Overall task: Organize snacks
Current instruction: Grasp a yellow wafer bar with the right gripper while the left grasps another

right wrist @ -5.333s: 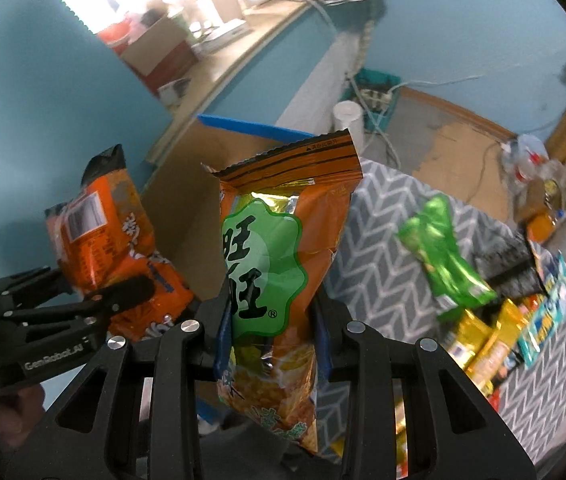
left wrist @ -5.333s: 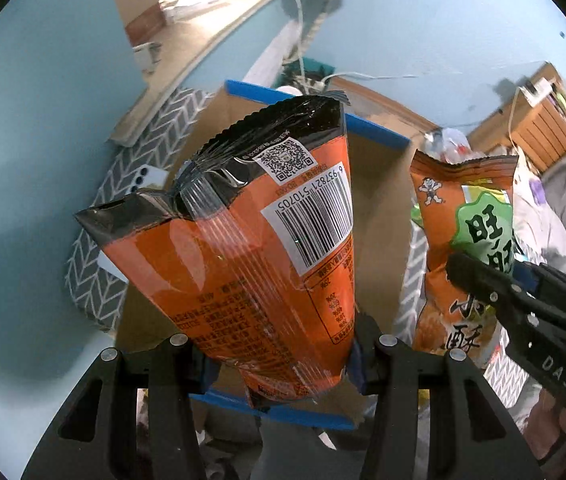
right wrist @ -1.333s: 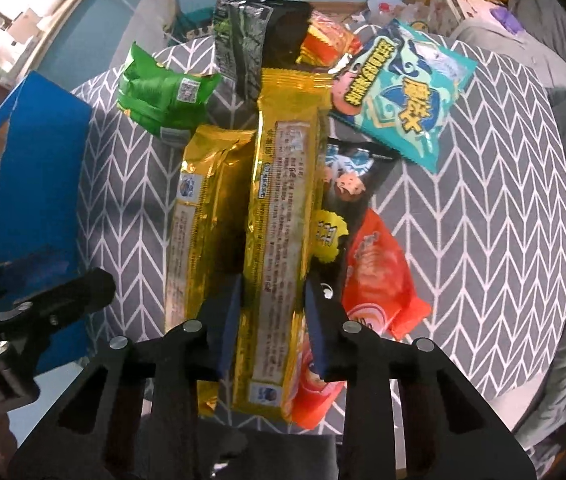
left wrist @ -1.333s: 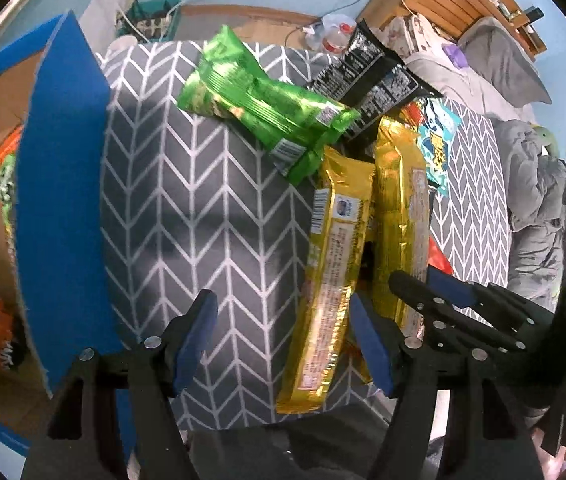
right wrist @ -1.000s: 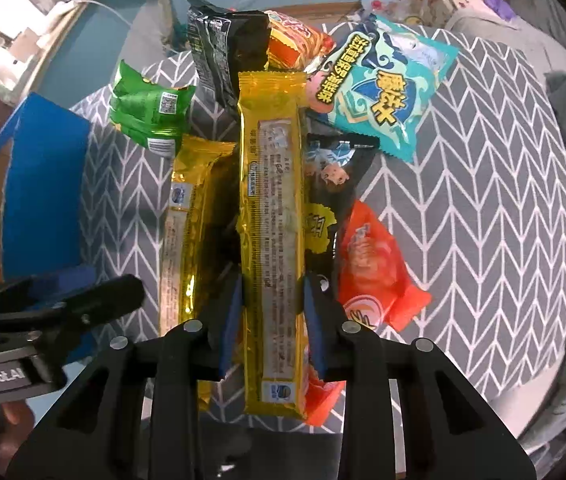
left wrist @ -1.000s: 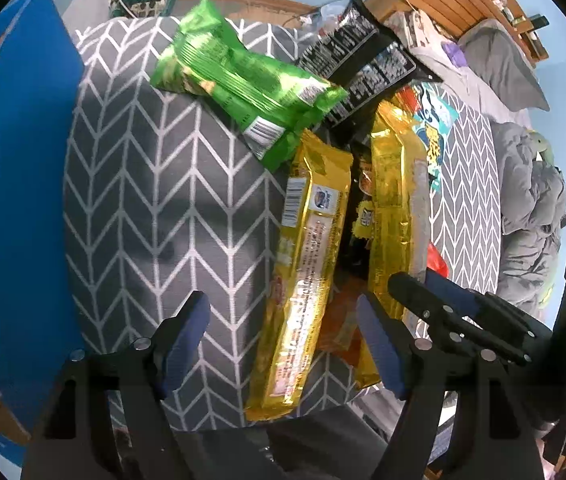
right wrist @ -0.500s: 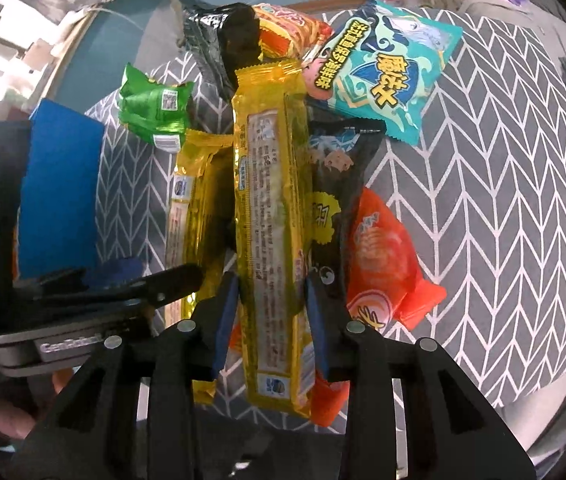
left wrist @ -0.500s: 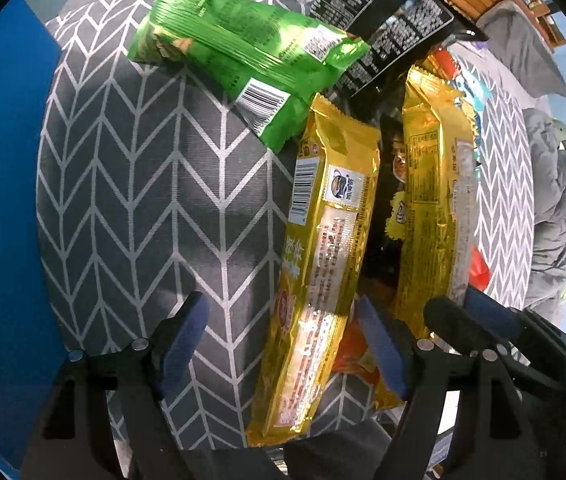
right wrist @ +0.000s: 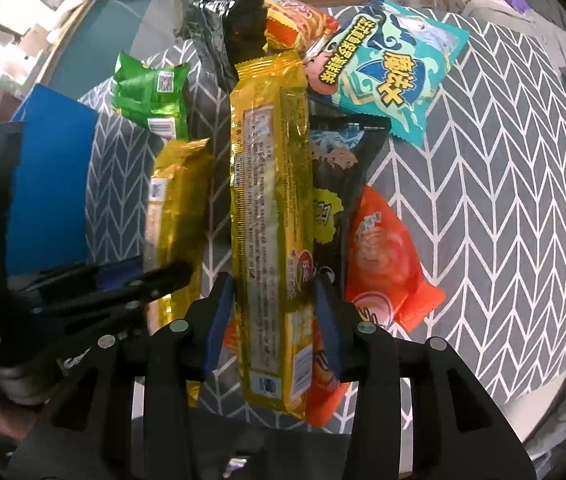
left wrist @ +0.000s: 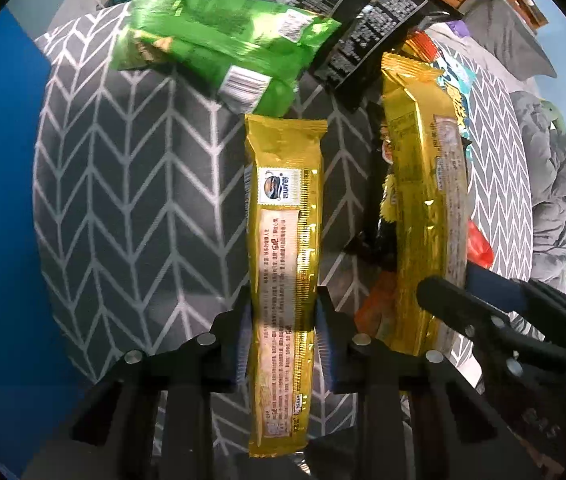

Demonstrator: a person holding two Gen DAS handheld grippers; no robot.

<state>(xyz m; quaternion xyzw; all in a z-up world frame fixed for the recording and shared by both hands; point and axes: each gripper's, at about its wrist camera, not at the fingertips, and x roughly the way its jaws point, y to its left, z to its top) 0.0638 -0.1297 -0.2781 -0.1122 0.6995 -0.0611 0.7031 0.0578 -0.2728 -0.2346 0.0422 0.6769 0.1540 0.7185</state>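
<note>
Two long gold biscuit packs lie side by side on the grey chevron cloth. My left gripper (left wrist: 283,320) is shut on the left gold pack (left wrist: 283,216) near its lower end. My right gripper (right wrist: 273,308) is shut on the right gold pack (right wrist: 269,184), which also shows in the left wrist view (left wrist: 423,200). The left gold pack also shows in the right wrist view (right wrist: 177,200), with the left gripper's fingers (right wrist: 155,280) on it. The right gripper's fingers (left wrist: 455,296) show in the left wrist view.
A green bag (left wrist: 219,44) and a black bag (left wrist: 367,20) lie beyond the gold packs. A teal bag (right wrist: 387,64), an orange bag (right wrist: 383,256) and a dark bag (right wrist: 343,168) lie to the right. The box's blue flap (right wrist: 51,184) stands at the left.
My left gripper has gone from open around the left gold pack to shut on it. My right gripper stays shut on the right gold pack. Earlier both dropped orange bags in the box.
</note>
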